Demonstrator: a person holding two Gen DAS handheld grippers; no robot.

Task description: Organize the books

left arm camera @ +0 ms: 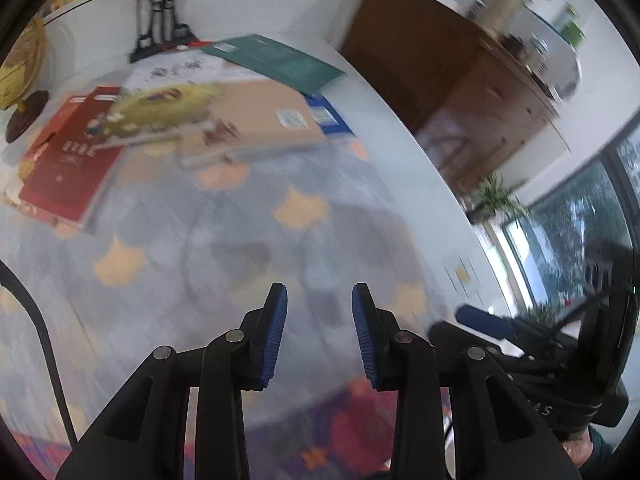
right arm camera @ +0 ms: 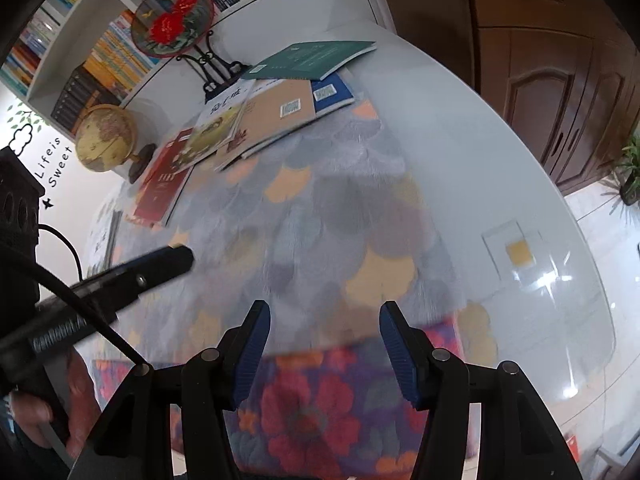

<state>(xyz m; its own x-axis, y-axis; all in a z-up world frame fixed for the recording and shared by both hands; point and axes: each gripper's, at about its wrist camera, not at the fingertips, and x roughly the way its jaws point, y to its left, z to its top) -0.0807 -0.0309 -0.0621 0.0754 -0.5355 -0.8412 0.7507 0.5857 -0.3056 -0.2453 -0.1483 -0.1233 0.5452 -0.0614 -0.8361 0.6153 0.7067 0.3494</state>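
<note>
Starting over on the left, a yellowish globe (right arm camera: 105, 137) on a dark stand is sitting at the far edge of the round white table (right arm camera: 460, 128), with a packed white bookshelf (right arm camera: 92, 12) standing behind it. Next to the globe, a red book (right arm camera: 162, 184) is lying flat on the grey cloth (right arm camera: 320, 216) with the orange leaf shapes, and a book with a yellow-green cover (right arm camera: 212, 130) is overlapping its top end. Then a tan book (right arm camera: 276, 114) is lying beside that one, partly covering a blue book (right arm camera: 334, 94), and a teal book (right arm camera: 316, 60) is resting across the far end of the pile, poking out toward the bare tabletop. Behind the books, a round fan with red flowers (right arm camera: 172, 20) is standing on a black ornate holder. Closer in, both grippers are hovering over the cloth, well apart from the books. The left gripper (left arm camera: 319, 336) is sitting with its blue pads apart and nothing between them, and the right gripper (right arm camera: 325, 354) is spread a bit wider, also holding nothing. Off to the right, dark wooden cabinets (right arm camera: 560, 80) are lining the wall, with a potted plant (right arm camera: 630, 172) on the floor past them.
</note>
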